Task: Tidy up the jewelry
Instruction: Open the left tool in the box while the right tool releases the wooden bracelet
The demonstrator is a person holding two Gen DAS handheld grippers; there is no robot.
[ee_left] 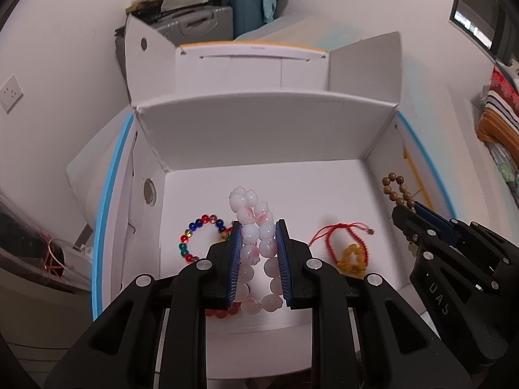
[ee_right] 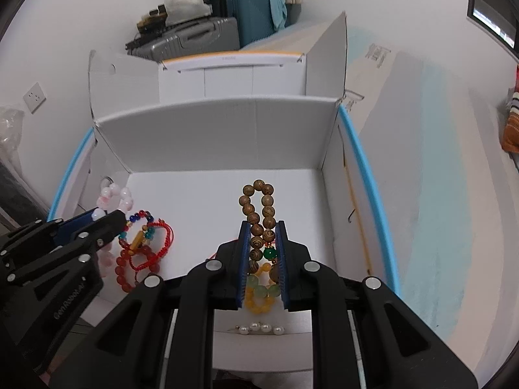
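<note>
— What's the left gripper (ee_left: 258, 227) got hold of?

— A pink-and-white bead bracelet (ee_left: 256, 246), pinched between the blue pads. The jaws are narrowed onto it, and its loop pokes out past the tips toward the middle of the frame, over the floor of the white box (ee_left: 259, 129).

— And the other one?

— The right gripper (ee_right: 262, 227) has its jaws closed on a brown wooden bead bracelet (ee_right: 261, 214), the one with a single green bead (it sits right between the pads). The loop stands up above the fingertips, centre frame in the right wrist view. In the left view you see the same gripper at the right edge, beads sticking out the top.

— Anything lying in the box?

— Plenty. In the left view, a multicoloured glass bead bracelet (ee_left: 198, 236) lies left of centre, partly behind the left finger, and a red cord bracelet (ee_left: 340, 240) sits right of centre, touching a small yellow bead piece (ee_left: 352, 259). In the right view, a red bead bracelet (ee_right: 136, 265) is heaped with the cord one at lower left, a yellow and pale-green bead bracelet (ee_right: 259, 291) shows between the right pads, and a pearl piece (ee_right: 259, 328) lies just below it, near the front edge.

— And behind the box?

— Suitcases (ee_right: 227, 29) stacked at the top of the frame.
</note>
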